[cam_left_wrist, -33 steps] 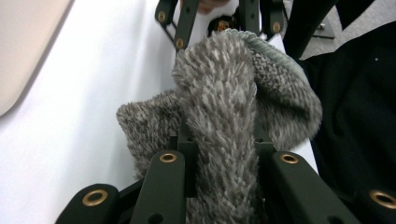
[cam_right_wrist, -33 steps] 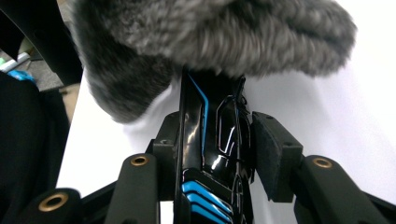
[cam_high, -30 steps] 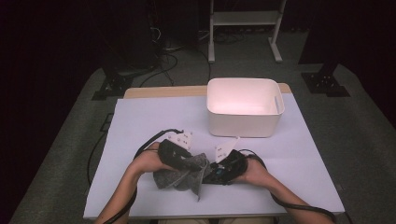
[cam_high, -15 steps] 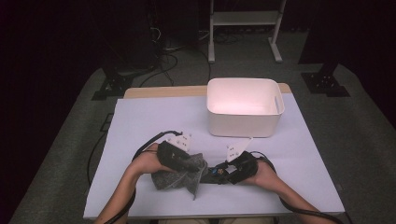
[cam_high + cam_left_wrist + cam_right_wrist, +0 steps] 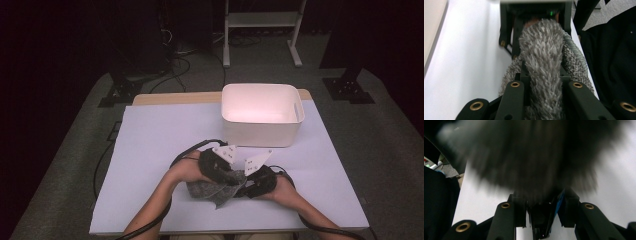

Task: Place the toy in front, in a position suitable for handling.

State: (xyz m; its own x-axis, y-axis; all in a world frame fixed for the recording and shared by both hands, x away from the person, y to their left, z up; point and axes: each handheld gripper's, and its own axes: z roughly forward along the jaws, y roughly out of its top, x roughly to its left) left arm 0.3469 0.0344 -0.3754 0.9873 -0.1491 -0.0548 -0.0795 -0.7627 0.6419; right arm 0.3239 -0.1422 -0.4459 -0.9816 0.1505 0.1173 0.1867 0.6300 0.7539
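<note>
A white tub (image 5: 262,115) stands on the white-covered table (image 5: 150,150), a metal stand (image 5: 260,25) beyond.

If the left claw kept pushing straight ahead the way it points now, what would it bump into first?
Probably the right claw. The left claw is clamped on the grey fuzzy cloth and aims across it at the other one close beyond, though depth is hard to judge.

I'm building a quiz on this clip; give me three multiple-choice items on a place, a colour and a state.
1. Where does the white bin stand?
A. far side of the table, right of the middle
B. on the floor
C. at the near left corner

2. What colour is the fuzzy cloth?
A. red
B. grey
C. yellow

3. How is the left tool?
A. wide open above the bin
B. shut on the cloth
C. lying loose on the table

Key: A, the bin sits beyond both hands; B, grey pile shows; B, the jaws pinch the cloth.
</note>
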